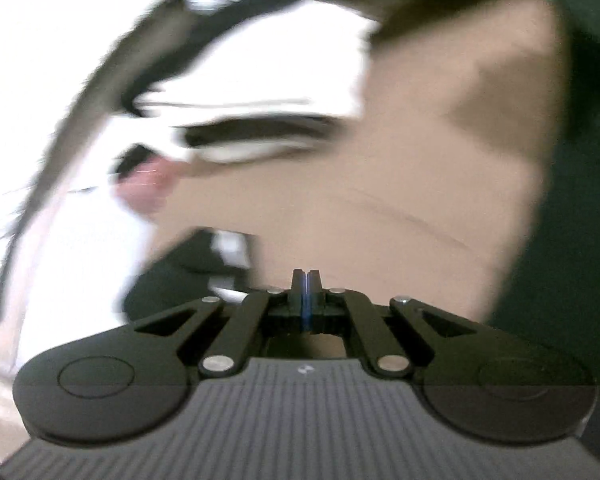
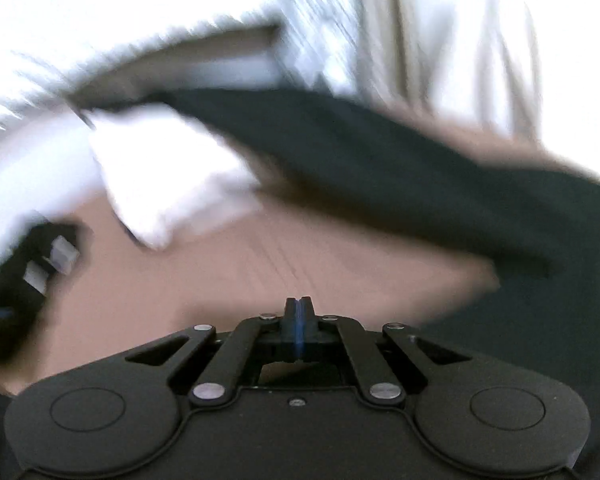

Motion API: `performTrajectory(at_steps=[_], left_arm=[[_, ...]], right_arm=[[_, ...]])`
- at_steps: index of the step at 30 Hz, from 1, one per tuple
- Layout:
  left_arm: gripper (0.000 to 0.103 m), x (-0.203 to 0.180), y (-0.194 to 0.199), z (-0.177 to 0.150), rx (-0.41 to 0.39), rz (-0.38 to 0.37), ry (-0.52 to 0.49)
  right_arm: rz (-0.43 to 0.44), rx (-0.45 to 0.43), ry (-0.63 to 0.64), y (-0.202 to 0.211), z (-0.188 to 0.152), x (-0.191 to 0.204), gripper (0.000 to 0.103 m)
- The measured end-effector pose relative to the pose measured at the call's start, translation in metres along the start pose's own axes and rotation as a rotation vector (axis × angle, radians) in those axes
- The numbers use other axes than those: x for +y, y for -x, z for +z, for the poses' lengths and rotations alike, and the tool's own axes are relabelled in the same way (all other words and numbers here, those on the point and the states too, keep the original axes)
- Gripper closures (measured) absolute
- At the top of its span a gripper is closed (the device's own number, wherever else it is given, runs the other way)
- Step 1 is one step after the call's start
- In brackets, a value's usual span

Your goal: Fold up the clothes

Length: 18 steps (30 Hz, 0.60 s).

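Dark green cloth (image 2: 380, 168), the garment being folded, is spread over a tan tabletop (image 2: 228, 272) and is heavily smeared by motion blur in both views. In the right wrist view it runs as a broad dark band from above the claw toward the right edge of the frame, with a second dark mass filling the lower right corner; tan surface shows between the two parts. In the left wrist view the same dark green cloth (image 1: 572, 240) wraps the right side and top of the frame around the tan tabletop (image 1: 380, 200).

Right claw (image 2: 299, 312) sits below the cloth band, its two fingers pressed together with only a thin blue line between the pads; nothing can be seen pinched in them. Left claw (image 1: 305, 284) is likewise drawn fully together, the blue seam showing between its pads, and no fabric is visible between them.

Left of the cloth in the right wrist view lies a white blurred object (image 2: 160, 176), too smeared to identify. At the far left edge of that view is a dark device with pale blocks (image 2: 40, 264), which cannot be made out clearly. Beyond the tabletop everything is overexposed white.
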State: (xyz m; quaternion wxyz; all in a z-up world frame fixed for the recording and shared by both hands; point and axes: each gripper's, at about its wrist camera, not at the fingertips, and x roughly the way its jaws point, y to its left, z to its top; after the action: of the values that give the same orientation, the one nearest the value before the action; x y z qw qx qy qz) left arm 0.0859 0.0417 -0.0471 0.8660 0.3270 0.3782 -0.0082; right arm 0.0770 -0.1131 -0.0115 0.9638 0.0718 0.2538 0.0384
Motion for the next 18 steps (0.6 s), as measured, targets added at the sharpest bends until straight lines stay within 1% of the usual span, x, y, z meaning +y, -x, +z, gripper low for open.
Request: performTrajectory(at_steps=[1, 2, 3, 4, 5, 6, 7, 8, 9, 11, 13, 14, 15, 17, 18], left_arm=[[0.103, 0.018, 0.0, 0.004, -0.003, 0.01, 0.046], [0.103, 0.033, -0.001, 0.007, -0.006, 0.008, 0.091], [0.103, 0.044, 0.0, 0.007, -0.01, -0.029, 0.135], [0.103, 0.052, -0.001, 0.006, -0.009, -0.072, 0.17], [0.098, 0.054, -0.003, 0.001, 0.004, -0.133, 0.175], [0.097, 0.055, -0.005, -0.005, 0.02, -0.191, 0.176], [0.092, 0.05, -0.007, -0.012, 0.048, -0.244, 0.165], [0.08, 0.046, -0.01, -0.018, 0.076, -0.296, 0.153], [0.075, 0.042, -0.012, -0.025, 0.105, -0.341, 0.14], [0.05, 0.037, -0.017, -0.039, 0.171, -0.396, 0.113], [0.04, 0.034, -0.022, -0.052, 0.236, -0.457, 0.088], [0.034, 0.035, -0.021, -0.061, 0.262, -0.503, 0.083], [0.031, 0.035, -0.021, -0.068, 0.273, -0.528, 0.079], [0.011, 0.035, -0.022, -0.081, 0.281, -0.527, 0.075], [0.009, 0.039, -0.026, -0.088, 0.286, -0.505, 0.084]], right_arm=[[0.008, -0.035, -0.001, 0.005, 0.011, 0.0, 0.101], [0.003, -0.03, -0.023, 0.006, 0.022, -0.001, 0.1], [0.012, 0.008, -0.062, 0.004, 0.031, -0.003, 0.097], [0.058, 0.05, -0.104, 0.003, 0.035, -0.005, 0.095], [0.122, 0.081, -0.129, 0.004, 0.034, -0.004, 0.09], [0.185, 0.111, -0.133, 0.006, 0.029, 0.0, 0.08], [0.223, 0.148, -0.114, 0.005, 0.021, 0.008, 0.051], [0.249, 0.186, -0.086, 0.004, 0.012, 0.018, 0.037], [0.276, 0.225, -0.058, 0.002, 0.003, 0.028, 0.037], [0.321, 0.295, 0.006, -0.002, -0.015, 0.047, 0.037], [0.346, 0.344, 0.096, -0.009, -0.029, 0.065, 0.037], [0.342, 0.356, 0.165, -0.011, -0.036, 0.073, 0.036], [0.333, 0.366, 0.239, -0.011, -0.043, 0.081, 0.036], [0.319, 0.378, 0.362, -0.011, -0.056, 0.094, 0.036], [0.315, 0.379, 0.4, -0.011, -0.06, 0.096, 0.036]])
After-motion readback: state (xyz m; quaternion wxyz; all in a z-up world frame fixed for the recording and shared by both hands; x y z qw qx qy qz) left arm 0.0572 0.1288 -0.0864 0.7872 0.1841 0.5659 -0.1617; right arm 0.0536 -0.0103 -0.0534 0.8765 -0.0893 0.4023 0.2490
